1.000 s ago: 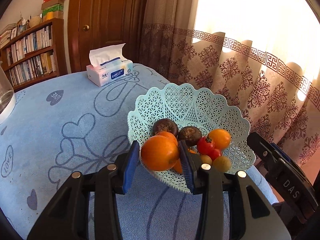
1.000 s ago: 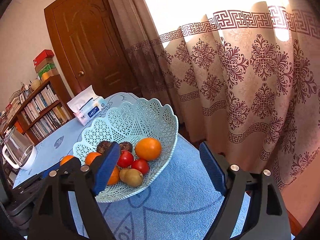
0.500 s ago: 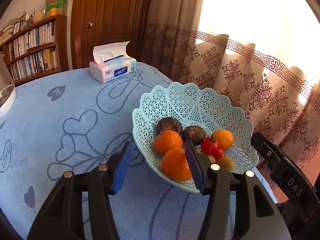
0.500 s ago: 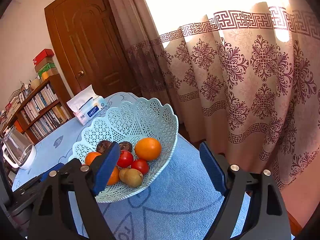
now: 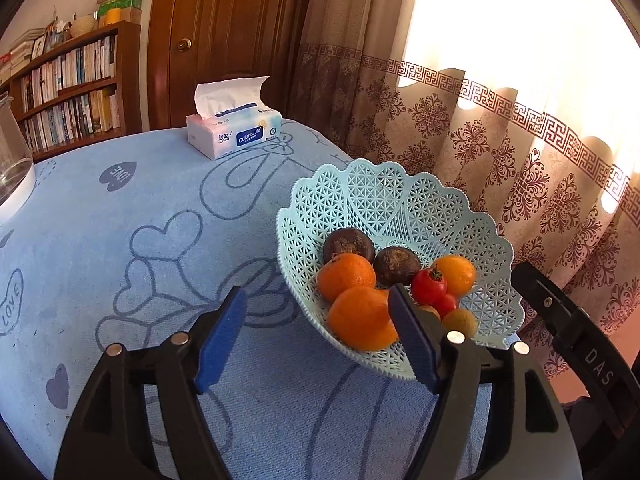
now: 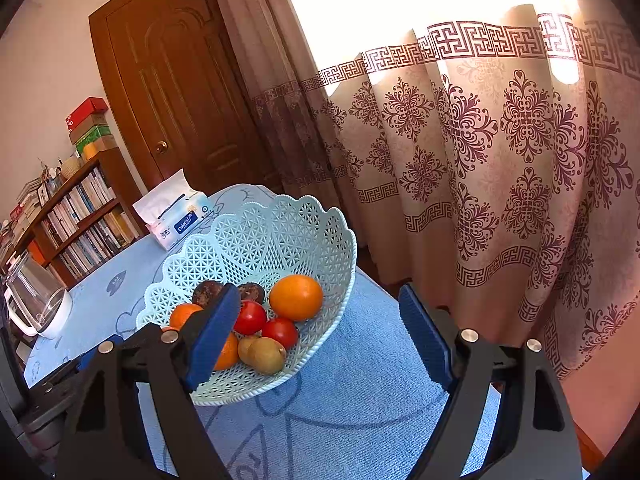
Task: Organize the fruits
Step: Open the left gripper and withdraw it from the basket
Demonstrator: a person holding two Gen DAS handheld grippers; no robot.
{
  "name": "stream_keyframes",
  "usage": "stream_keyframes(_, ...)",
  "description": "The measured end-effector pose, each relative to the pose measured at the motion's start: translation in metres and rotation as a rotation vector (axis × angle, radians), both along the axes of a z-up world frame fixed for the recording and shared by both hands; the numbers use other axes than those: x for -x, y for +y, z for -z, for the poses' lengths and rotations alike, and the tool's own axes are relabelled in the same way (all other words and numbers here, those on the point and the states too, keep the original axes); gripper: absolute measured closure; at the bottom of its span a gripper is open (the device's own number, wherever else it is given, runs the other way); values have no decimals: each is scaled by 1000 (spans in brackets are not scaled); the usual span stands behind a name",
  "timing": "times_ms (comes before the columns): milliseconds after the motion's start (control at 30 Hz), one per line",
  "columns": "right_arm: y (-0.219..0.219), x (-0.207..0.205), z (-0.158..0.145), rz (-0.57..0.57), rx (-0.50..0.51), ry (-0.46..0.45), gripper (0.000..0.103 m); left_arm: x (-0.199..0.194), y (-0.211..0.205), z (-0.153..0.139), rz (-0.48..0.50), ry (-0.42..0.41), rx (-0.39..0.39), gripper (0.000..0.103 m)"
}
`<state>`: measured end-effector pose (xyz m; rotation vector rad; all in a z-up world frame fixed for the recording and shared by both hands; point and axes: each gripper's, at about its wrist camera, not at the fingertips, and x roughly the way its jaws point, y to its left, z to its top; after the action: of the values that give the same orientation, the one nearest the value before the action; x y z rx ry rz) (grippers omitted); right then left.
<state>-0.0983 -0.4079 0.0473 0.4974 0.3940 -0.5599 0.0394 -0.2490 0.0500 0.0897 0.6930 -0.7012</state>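
Observation:
A pale blue lattice basket (image 5: 384, 200) (image 6: 256, 240) stands near the table's right edge and holds several fruits. The orange (image 5: 362, 318) lies at its near rim, beside another orange (image 5: 346, 274), two dark brown fruits (image 5: 348, 242), red tomatoes (image 5: 429, 286) (image 6: 250, 316), a third orange (image 6: 296, 297) and small yellow-brown fruits (image 6: 267, 354). My left gripper (image 5: 316, 338) is open and empty just in front of the basket's near rim. My right gripper (image 6: 320, 332) is open and empty on the basket's other side.
A tissue box (image 5: 234, 132) sits at the far side of the blue heart-patterned tablecloth (image 5: 120, 248). A glass kettle (image 6: 38, 300) stands at the left. A patterned curtain (image 6: 500, 160) hangs close behind the table edge. A bookshelf (image 5: 72, 84) and door stand beyond.
My left gripper let go of the orange, which now lies in the basket at its near rim. The left gripper opened wide and drew back. The right gripper stayed still.

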Motion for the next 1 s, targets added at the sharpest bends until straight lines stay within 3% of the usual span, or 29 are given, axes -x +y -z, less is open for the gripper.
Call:
stream_keyframes(500, -1, 1, 0, -1, -1, 0, 20, 12, 5, 9, 24, -25, -30, 19)
stream_keyframes(1000, 0, 0, 0, -3, 5, -1, 20, -3, 6, 20, -18, 47, -49, 12)
